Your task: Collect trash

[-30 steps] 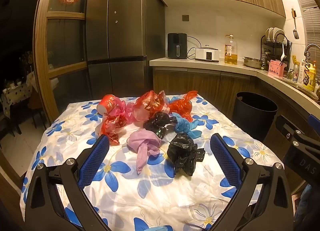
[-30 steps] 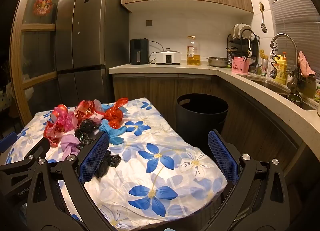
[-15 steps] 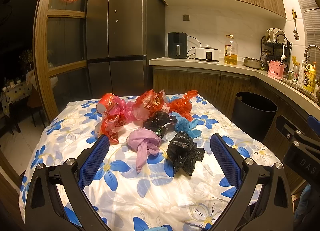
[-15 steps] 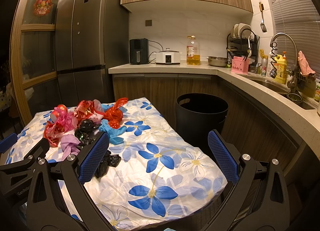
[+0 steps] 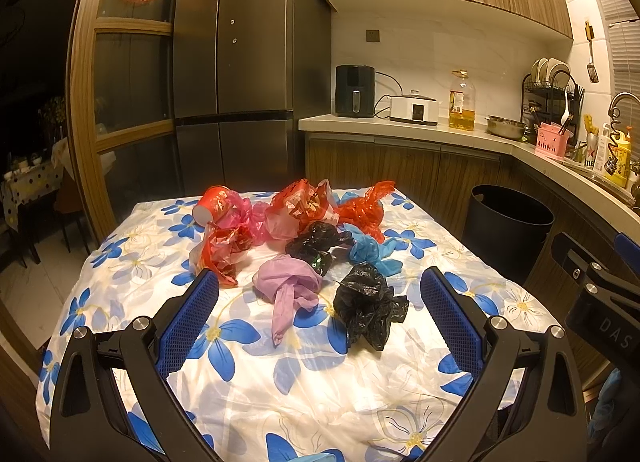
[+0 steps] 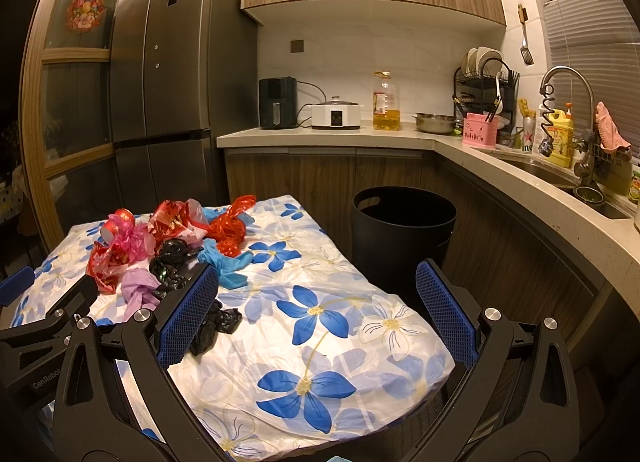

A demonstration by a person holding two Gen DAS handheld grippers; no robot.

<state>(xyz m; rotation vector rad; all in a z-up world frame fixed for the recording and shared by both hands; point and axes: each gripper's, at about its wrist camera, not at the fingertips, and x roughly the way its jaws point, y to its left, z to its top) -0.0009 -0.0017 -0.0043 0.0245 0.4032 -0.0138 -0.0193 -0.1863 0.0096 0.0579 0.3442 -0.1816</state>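
Several crumpled plastic bags lie on a flowered tablecloth (image 5: 280, 374): a near black bag (image 5: 366, 308), a lilac bag (image 5: 286, 286), a second black bag (image 5: 316, 244), a blue bag (image 5: 370, 252), red bags (image 5: 224, 248) and a red cup (image 5: 210, 206). My left gripper (image 5: 318, 320) is open and empty, hovering short of the lilac and near black bags. My right gripper (image 6: 318, 312) is open and empty over the table's right part; its left finger hides part of the near black bag (image 6: 218, 326). A black trash bin (image 6: 402, 230) stands past the table's right edge.
A tall fridge (image 5: 236, 74) stands behind the table. A counter (image 6: 328, 136) with an air fryer, cooker and oil bottle runs along the back, with a sink and tap (image 6: 568, 110) at right. A wooden glass door (image 5: 120, 74) is at left.
Both views are almost the same; the left gripper has shifted very slightly. Nothing was grasped or moved on the table.
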